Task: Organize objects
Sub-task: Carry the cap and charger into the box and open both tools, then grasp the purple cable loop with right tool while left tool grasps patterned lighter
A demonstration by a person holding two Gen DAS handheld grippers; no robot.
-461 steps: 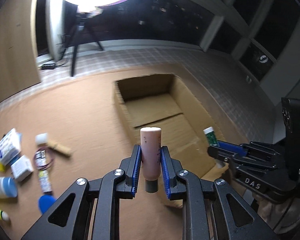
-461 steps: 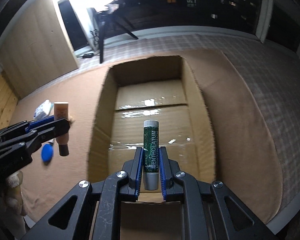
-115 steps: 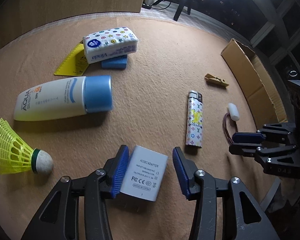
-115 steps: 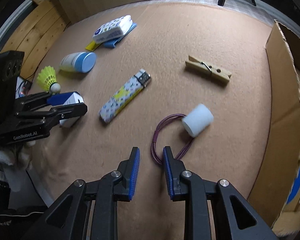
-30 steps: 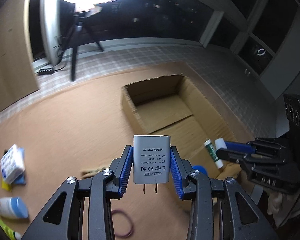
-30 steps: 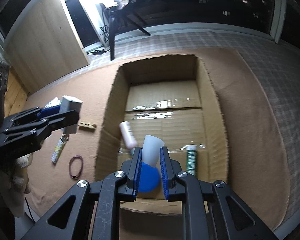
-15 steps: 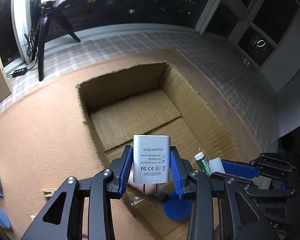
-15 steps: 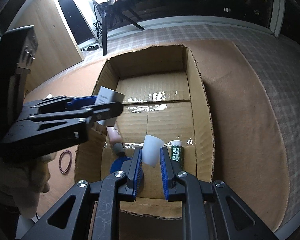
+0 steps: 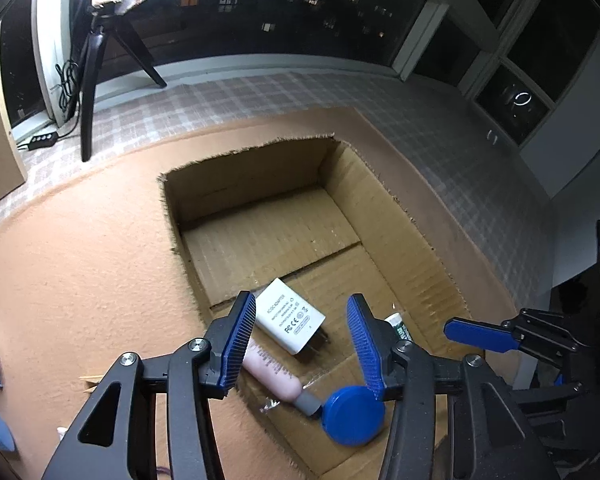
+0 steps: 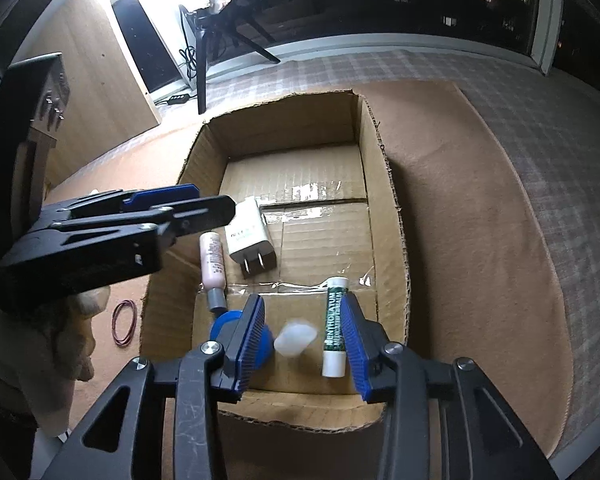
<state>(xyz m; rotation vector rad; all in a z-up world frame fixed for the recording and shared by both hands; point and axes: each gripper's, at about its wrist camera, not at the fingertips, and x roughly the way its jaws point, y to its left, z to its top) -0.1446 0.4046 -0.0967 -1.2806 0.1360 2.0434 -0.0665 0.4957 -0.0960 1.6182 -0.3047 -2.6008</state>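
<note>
An open cardboard box (image 9: 171, 216) (image 10: 389, 200) sits on the brown mat. Inside lie a white AC adapter (image 9: 290, 320) (image 10: 249, 236), a pink tube (image 9: 272, 376) (image 10: 211, 264), a blue disc (image 9: 354, 412) (image 10: 222, 328) and a green Mentholatum stick (image 10: 335, 328). My left gripper (image 9: 302, 344) hovers over the box with its jaws opening; the adapter lies loose below them. My right gripper (image 10: 304, 344) is also opening. A small white cylinder (image 10: 294, 340), blurred, shows between its pads, touching neither. My left gripper (image 10: 204, 204) reaches in from the left in the right wrist view.
A purple rubber band (image 10: 124, 322) lies on the mat left of the box, next to a gloved hand (image 10: 40, 340). A wooden clothespin (image 9: 88, 380) and other items sit at the left edge. A tripod (image 9: 96, 80) stands behind on checked flooring.
Both grippers opened over the box. The adapter left my left gripper and now lies on the box floor. The white cylinder slipped free of my right pads.
</note>
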